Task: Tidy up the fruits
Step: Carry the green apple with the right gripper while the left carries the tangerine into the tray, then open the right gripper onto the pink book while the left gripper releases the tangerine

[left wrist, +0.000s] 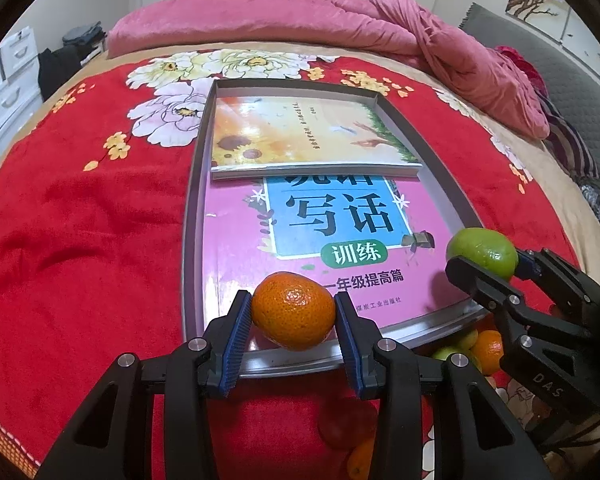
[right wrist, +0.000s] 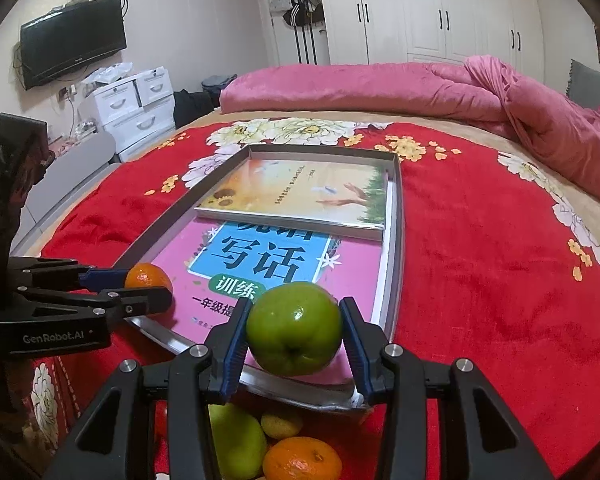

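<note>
- Fruits wait in two places around the metal tray (left wrist: 196, 216): one orange (left wrist: 294, 311) and one green apple (right wrist: 295, 329) are lifted over its near rim, and a loose pile of fruit (right wrist: 268, 446) lies on the bed just in front of that rim.
- Around the tray, a red floral blanket (left wrist: 80, 220) covers the bed; beyond it a pink quilt (right wrist: 380, 84) is bunched, with white wardrobes (right wrist: 440, 8) and a wall television (right wrist: 73, 40) behind.
- Inside the tray a pink workbook (left wrist: 236, 232) lies flat, with a sunflower book (left wrist: 308, 136) on its far half.
- Left gripper (left wrist: 294, 320) tilts down over the tray's near edge, blue ribbed pads pinching the dimpled orange.
- Right gripper (right wrist: 295, 330), at the tray's near right corner, clamps the glossy round apple.
</note>
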Demonstrator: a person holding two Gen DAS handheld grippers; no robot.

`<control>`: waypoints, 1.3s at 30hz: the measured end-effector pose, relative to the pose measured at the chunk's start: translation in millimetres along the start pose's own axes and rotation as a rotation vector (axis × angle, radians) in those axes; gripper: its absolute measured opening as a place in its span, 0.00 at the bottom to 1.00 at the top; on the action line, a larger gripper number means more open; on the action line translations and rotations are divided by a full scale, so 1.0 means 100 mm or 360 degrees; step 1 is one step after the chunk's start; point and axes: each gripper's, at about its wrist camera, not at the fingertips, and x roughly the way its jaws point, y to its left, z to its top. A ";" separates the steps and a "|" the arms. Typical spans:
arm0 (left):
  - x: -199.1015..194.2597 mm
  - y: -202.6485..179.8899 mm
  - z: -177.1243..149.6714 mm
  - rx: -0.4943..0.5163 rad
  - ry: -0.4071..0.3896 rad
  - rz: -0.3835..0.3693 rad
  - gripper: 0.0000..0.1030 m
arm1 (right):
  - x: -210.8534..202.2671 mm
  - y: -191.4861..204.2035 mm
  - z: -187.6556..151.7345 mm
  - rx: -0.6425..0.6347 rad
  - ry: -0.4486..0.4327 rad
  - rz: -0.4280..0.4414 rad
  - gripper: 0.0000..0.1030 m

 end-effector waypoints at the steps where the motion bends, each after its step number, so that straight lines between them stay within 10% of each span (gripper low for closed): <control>1: 0.00 0.00 0.00 0.0001 0.0001 0.0002 0.42 | 0.01 0.00 0.00 -0.0003 0.0006 -0.0004 0.43; 39: -0.05 0.05 -0.04 -0.0045 0.0011 -0.0056 0.45 | -0.19 -0.02 -0.16 0.0038 -0.0020 0.0045 0.57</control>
